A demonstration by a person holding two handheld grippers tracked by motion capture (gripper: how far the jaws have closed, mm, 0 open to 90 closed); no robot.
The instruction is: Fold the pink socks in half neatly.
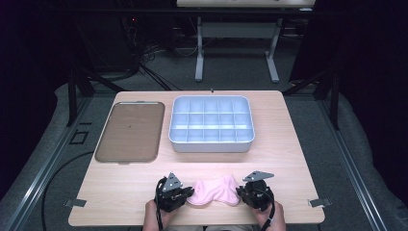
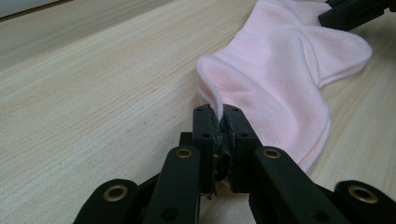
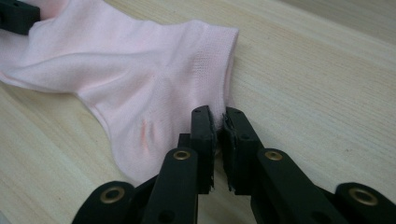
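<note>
A pink sock [image 1: 215, 191] lies stretched along the wooden table's near edge, between my two grippers. My left gripper [image 1: 188, 195] is at the sock's left end; in the left gripper view its jaws [image 2: 218, 112] are shut on a raised fold of the sock's [image 2: 280, 70] edge. My right gripper [image 1: 240, 195] is at the right end; in the right gripper view its jaws [image 3: 219, 114] stand together at the corner of the ribbed cuff, pinching the sock's [image 3: 140, 70] edge. Each gripper view shows the other gripper's black tip at the sock's far end [image 2: 355, 11] [image 3: 16, 16].
A flat brown tray [image 1: 130, 131] lies at the table's back left. A pale blue bin [image 1: 211, 144] divided into several compartments sits at the back centre. Bare wood lies between these and the sock. The table's front edge is just under the hands.
</note>
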